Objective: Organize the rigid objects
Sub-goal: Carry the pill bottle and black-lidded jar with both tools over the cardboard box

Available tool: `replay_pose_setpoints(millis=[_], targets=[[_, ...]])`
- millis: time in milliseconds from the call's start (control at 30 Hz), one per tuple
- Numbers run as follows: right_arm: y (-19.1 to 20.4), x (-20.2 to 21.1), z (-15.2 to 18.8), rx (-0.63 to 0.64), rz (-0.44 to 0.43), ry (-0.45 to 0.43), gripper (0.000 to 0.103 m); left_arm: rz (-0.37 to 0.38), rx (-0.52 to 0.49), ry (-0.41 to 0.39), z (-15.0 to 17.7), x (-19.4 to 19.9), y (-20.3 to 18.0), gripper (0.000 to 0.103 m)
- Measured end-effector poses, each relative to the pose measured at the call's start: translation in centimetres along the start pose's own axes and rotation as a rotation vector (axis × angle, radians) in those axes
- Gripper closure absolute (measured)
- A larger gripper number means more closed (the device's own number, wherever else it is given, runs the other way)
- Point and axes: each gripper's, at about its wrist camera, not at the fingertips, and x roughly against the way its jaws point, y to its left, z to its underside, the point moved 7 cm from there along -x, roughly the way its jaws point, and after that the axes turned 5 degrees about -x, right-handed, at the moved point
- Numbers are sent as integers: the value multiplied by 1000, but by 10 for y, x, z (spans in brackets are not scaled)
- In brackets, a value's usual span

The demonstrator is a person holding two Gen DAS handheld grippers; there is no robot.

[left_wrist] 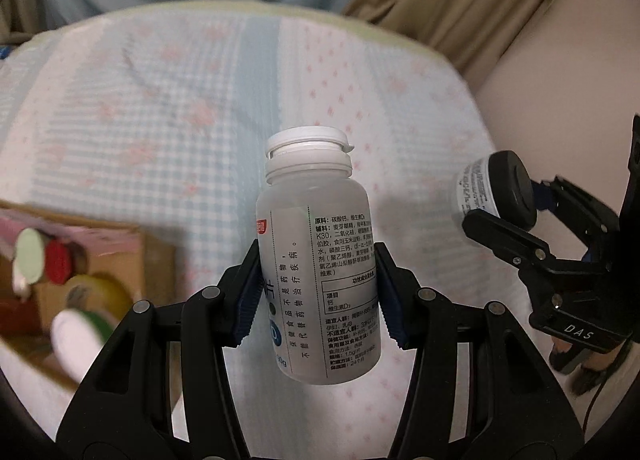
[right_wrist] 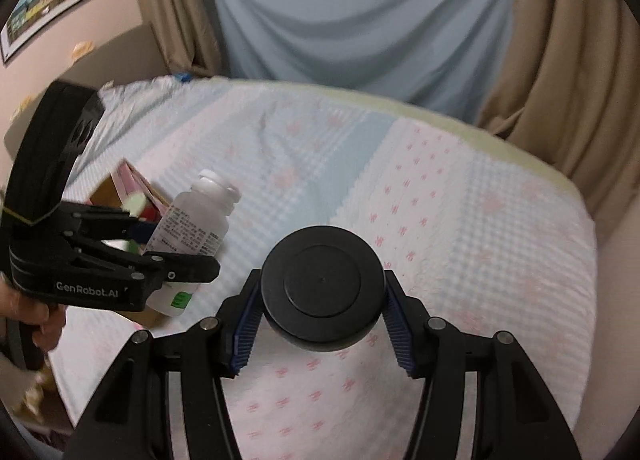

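My left gripper point(left_wrist: 318, 292) is shut on a translucent white pill bottle point(left_wrist: 320, 260) with a white flip cap and printed label, held upright in the air above the bed. The same white pill bottle point(right_wrist: 192, 227) shows at the left of the right wrist view, clamped in the left gripper point(right_wrist: 176, 248). My right gripper point(right_wrist: 322, 308) is shut on a black-capped bottle point(right_wrist: 322, 292), its round cap facing the camera. In the left wrist view that black-capped bottle point(left_wrist: 496, 187) hangs at the right in the right gripper point(left_wrist: 508, 215).
A cardboard box point(left_wrist: 156, 260) with several coloured bottles and caps sits at the left on the bed point(left_wrist: 160, 99), and its edge point(right_wrist: 104, 187) shows behind the left gripper. Curtains hang behind the bed. A hand point(right_wrist: 44, 320) holds the left gripper.
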Motion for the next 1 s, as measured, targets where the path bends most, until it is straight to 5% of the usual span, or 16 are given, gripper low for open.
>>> replay_pose_setpoints(millis=[400,667,1000], targets=[[100,108,-55,-94,19,-43,51,-51,50,-92,17,168,37,55],[178,98,-70,-196,22,-33,51,-59,19,-104,27,227,113,55],[267,35,-81,-377,71,6,51,-72,-110,-15,42,241,221,55]])
